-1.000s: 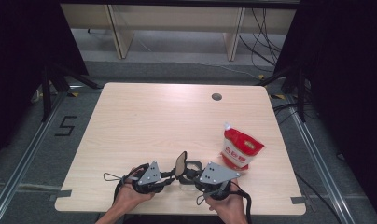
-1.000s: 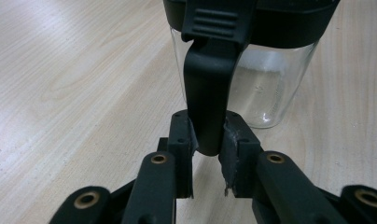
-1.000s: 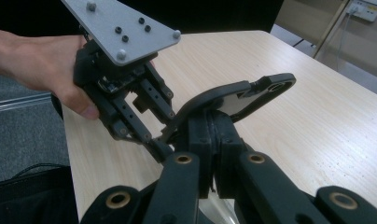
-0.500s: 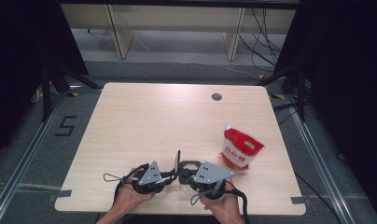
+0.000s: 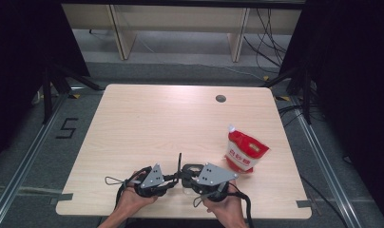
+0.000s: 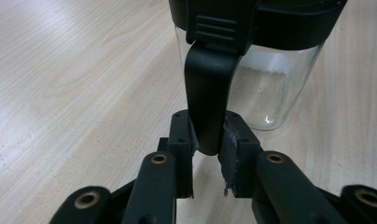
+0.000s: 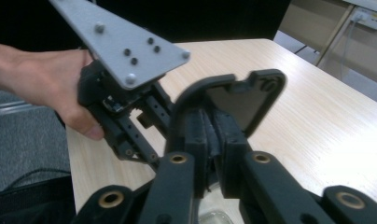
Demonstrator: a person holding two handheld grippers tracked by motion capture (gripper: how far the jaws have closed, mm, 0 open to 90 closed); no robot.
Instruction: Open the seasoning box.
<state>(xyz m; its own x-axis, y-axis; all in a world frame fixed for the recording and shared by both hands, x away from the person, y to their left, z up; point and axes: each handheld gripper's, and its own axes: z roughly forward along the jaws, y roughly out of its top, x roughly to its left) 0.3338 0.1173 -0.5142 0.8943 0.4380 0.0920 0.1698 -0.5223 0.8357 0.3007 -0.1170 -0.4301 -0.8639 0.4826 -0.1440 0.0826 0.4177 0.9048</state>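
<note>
While the left gripper [image 6: 207, 154] clamps the clear glass jar's [image 6: 266, 88] black handle [image 6: 206, 93] to steady it, the right gripper [image 7: 213, 140], jaws just easing apart, pinches the jar's raised black flip lid [image 7: 233, 100]; the red-white pouch [image 5: 244, 151] waits right of the jar.

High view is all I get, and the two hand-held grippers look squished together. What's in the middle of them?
Observer: A clear glass jar with a black lid stands on the table; the left gripper view shows it up close.
Operator: Is the left one grabbing the jar?
Observer: The left hand-held gripper pinches a black strap that hangs from the lid's rim, not the glass.
Operator: And the right one?
Observer: The right hand-held gripper has the raised lid flap between its pads, and its jaws have just been opening a little.
</note>
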